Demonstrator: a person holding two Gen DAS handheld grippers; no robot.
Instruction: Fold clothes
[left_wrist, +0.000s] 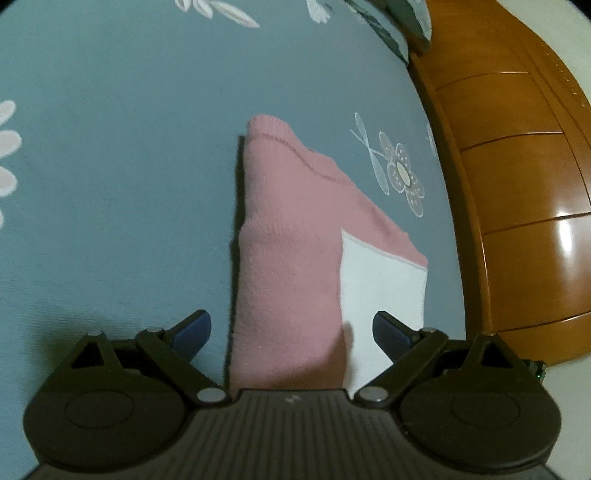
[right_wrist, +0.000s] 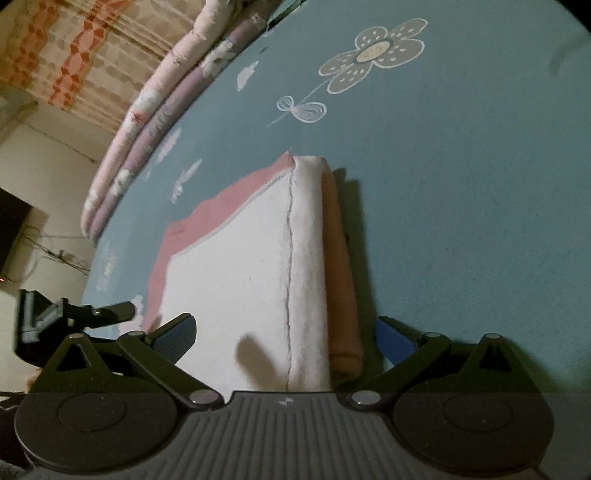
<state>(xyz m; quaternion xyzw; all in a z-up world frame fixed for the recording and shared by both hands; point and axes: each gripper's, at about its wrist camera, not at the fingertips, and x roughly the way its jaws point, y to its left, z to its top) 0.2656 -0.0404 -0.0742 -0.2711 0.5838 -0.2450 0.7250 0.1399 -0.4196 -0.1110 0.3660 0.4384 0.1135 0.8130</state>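
Note:
A folded pink and white garment (left_wrist: 291, 251) lies flat on a blue flowered bedsheet (left_wrist: 122, 155). In the left wrist view my left gripper (left_wrist: 291, 332) is open above its near end, one blue pad off the pink edge, the other over the white panel. In the right wrist view the same garment (right_wrist: 240, 266) shows its white side with a seam and a pink folded edge on the right. My right gripper (right_wrist: 284, 338) is open and straddles the near end, holding nothing. The left gripper (right_wrist: 74, 314) also shows at the left edge of that view.
A glossy wooden headboard (left_wrist: 517, 184) borders the bed on the right in the left wrist view. Folded quilts (right_wrist: 159, 103) lie along the far edge of the bed in the right wrist view, with a patterned curtain (right_wrist: 74, 55) behind.

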